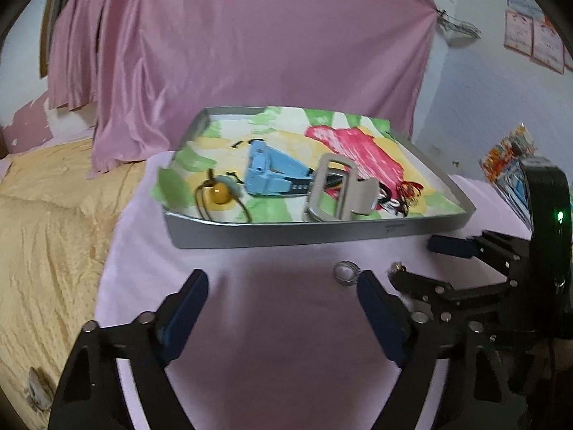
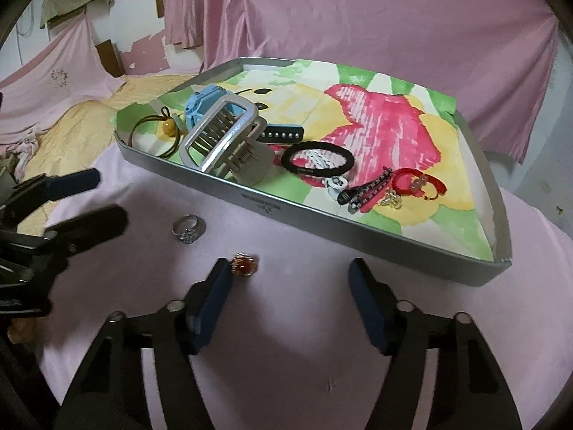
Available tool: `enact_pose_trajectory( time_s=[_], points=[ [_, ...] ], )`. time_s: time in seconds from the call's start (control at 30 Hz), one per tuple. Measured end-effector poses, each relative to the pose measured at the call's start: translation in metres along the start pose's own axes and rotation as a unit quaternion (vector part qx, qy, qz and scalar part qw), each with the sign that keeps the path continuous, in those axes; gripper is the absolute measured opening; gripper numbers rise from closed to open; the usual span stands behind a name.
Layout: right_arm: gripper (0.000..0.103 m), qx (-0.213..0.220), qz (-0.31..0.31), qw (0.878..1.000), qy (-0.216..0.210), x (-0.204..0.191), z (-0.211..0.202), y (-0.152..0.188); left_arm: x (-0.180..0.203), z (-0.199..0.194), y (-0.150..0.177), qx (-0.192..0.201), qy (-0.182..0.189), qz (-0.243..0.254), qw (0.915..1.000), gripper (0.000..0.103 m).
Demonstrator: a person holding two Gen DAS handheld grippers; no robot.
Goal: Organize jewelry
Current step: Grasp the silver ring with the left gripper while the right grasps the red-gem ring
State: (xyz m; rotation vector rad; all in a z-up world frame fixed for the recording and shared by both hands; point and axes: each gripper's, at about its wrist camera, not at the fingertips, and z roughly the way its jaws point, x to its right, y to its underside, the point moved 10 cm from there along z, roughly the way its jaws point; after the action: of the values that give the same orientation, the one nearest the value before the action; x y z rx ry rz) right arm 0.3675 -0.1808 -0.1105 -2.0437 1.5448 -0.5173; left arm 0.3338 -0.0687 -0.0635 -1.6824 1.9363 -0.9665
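Two rings lie on the pink cloth in front of a silver tray [image 1: 286,231] lined with flowered paper. The silver ring [image 1: 345,273] sits just beyond my left gripper's right fingertip; my left gripper [image 1: 283,279] is open and holds nothing. In the right wrist view, the ring with a red stone [image 2: 244,264] lies just inside the left fingertip of my right gripper [image 2: 290,268], which is open, pads apart from it. The silver ring [image 2: 188,230] is further left, near the left gripper [image 2: 109,195].
The tray [image 2: 272,208] holds a blue watch [image 2: 204,102], a silver hair clip [image 2: 218,136], a yellow-bead hair tie [image 2: 168,127], a black hair tie [image 2: 317,159] and a red bracelet [image 2: 419,181]. Pink curtains hang behind; a yellow bedspread [image 1: 46,222] lies left.
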Motion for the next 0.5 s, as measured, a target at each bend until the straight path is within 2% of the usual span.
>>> enact_pose_trajectory(
  time_s=[0.27, 0.4, 0.5],
  points=[
    [0.037, 0.006, -0.012, 1.0, -0.019, -0.002, 0.004, -0.007, 0.024, 0.019, 0.002, -0.035, 0.025, 0.041, 0.9982, 0.051],
    [0.025, 0.009, -0.014, 0.999, -0.029, -0.002, 0.004, -0.009, 0.032, 0.027, 0.004, -0.051, 0.037, 0.053, 0.9966, 0.045],
    [0.023, 0.01, -0.016, 0.999, -0.034, -0.004, 0.005, -0.01, 0.037, 0.032, 0.005, -0.061, 0.041, 0.062, 0.9954, 0.044]
  ],
)
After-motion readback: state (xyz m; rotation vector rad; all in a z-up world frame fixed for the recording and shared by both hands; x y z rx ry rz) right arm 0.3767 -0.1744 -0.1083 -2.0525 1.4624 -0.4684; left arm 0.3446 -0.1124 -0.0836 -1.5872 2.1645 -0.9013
